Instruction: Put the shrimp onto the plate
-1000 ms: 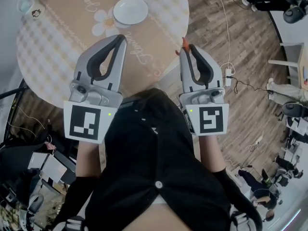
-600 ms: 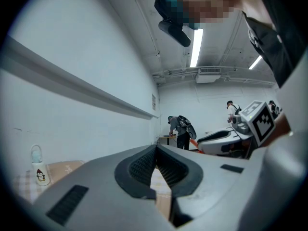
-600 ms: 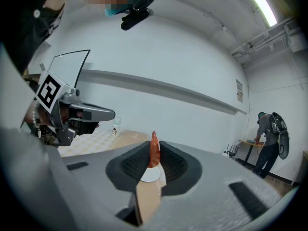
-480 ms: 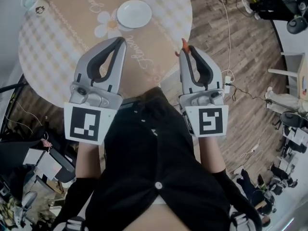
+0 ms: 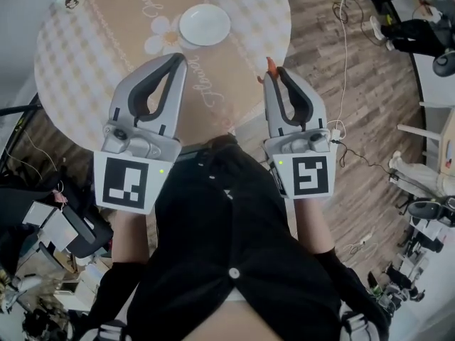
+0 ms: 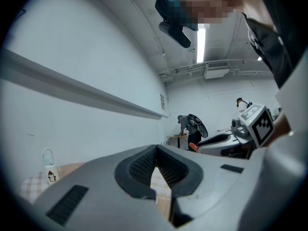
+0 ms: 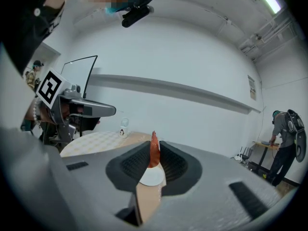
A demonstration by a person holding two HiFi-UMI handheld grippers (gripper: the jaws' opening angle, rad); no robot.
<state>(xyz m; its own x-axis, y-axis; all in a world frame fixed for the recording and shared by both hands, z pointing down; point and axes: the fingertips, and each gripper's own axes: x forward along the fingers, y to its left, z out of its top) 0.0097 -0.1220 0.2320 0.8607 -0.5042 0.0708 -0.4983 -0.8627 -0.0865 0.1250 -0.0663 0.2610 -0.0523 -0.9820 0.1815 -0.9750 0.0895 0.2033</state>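
My right gripper (image 5: 274,70) is clenched on the shrimp (image 7: 153,151), whose orange tip pokes above the jaws, near the edge of the round table (image 5: 92,55) and well apart from the white plate (image 5: 205,25). My left gripper (image 5: 178,57) is closed on nothing (jaw tips meeting).

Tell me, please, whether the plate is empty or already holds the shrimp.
Empty: the white plate is bare, while the shrimp is pinched between the jaws of the right gripper.
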